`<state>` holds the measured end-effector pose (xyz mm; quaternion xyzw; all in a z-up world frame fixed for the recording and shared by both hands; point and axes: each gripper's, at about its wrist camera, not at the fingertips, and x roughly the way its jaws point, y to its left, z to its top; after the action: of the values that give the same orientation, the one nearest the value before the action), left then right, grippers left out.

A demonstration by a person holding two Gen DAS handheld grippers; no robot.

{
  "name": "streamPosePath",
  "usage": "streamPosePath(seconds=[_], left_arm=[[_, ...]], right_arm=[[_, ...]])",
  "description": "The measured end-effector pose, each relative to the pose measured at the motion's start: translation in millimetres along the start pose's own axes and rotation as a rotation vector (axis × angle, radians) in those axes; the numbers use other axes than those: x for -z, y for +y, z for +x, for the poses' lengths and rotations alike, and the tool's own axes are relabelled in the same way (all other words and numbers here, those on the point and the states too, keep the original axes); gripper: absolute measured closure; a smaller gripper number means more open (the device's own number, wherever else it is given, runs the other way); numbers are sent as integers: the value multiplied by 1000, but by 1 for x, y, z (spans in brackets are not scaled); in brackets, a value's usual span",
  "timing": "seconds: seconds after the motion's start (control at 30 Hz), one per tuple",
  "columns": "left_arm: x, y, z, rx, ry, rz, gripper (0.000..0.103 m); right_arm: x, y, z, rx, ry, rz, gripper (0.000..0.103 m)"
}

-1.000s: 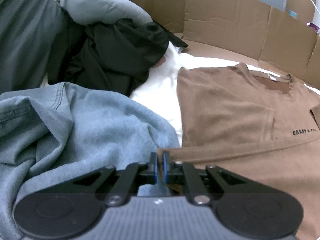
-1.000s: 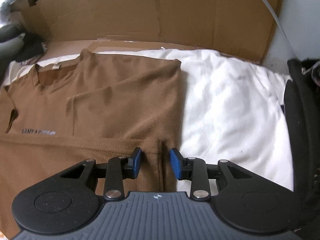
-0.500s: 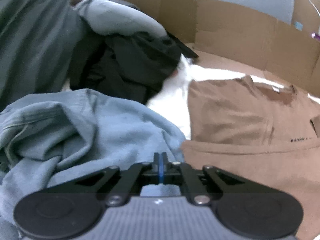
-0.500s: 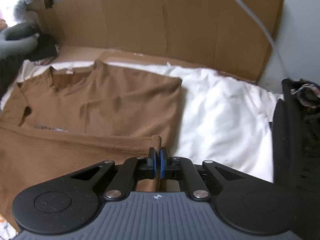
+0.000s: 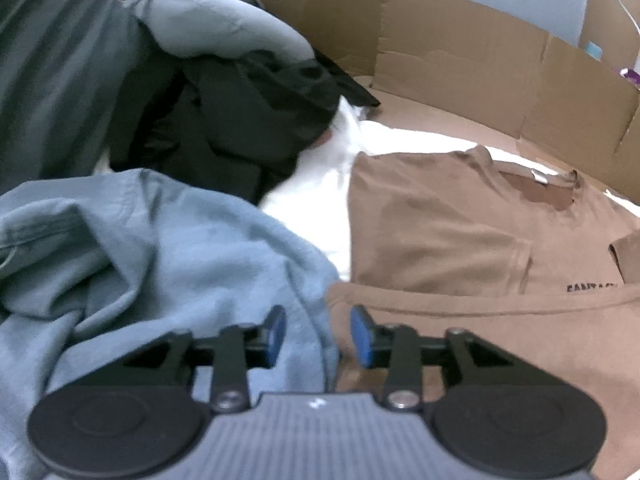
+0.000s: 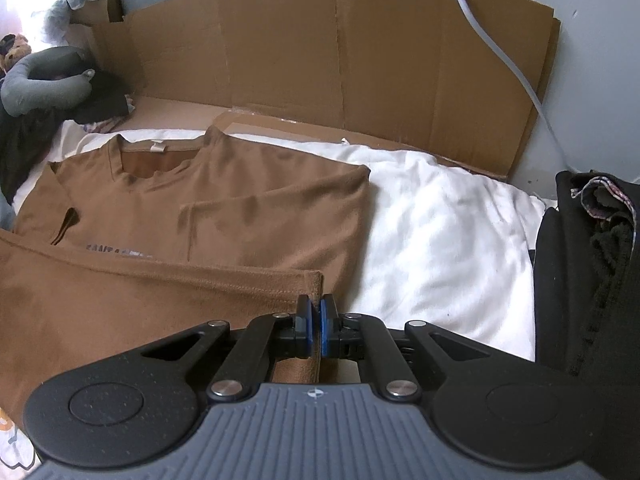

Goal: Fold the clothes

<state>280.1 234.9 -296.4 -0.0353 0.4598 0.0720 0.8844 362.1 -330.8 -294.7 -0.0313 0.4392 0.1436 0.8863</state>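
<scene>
Soft daylight fills both views, strongest from the far left corner, where a window-bright patch (image 6: pixel 16 4) is blown out to white beside the cardboard wall (image 6: pixel 280 48). The white sheet (image 6: pixel 440 220) right of the brown shirt (image 6: pixel 248 208) is near overexposed, with faint grey shadows in its wrinkles. The left wrist view is smeared by motion blur: the black clothes (image 5: pixel 256 120) and the blue garment (image 5: pixel 192 256) left of the shirt look soft, and the shirt's lettering is barely legible. The right wrist view is sharper. Fisheye bending curves the cardboard wall, and the frame corners go dark.
</scene>
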Motion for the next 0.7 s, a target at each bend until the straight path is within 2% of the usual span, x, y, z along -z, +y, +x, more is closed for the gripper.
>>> streamPosePath(seconds=[0.13, 0.23, 0.27, 0.3, 0.33, 0.37, 0.5, 0.7], left_arm=[[-1, -3, 18, 35, 21, -29, 63], [-1, -3, 35, 12, 79, -51, 63], [-1, 0, 36, 17, 83, -79, 64], [0, 3, 37, 23, 87, -108, 72], [0, 5, 35, 34, 76, -126, 80], [0, 6, 33, 53, 76, -132, 95], [1, 1, 13, 42, 33, -82, 97], [-9, 0, -24, 64, -57, -78, 97]], right_arm=[[3, 1, 0, 6, -2, 4, 101], [7, 4, 1, 6, 2, 5, 101], [8, 5, 1, 6, 3, 4, 101], [9, 5, 1, 7, 3, 5, 101], [9, 5, 1, 8, 3, 7, 101], [10, 5, 1, 10, 3, 9, 101], [10, 3, -3, 10, -7, 23, 101], [8, 1, -28, 10, -54, 27, 101]])
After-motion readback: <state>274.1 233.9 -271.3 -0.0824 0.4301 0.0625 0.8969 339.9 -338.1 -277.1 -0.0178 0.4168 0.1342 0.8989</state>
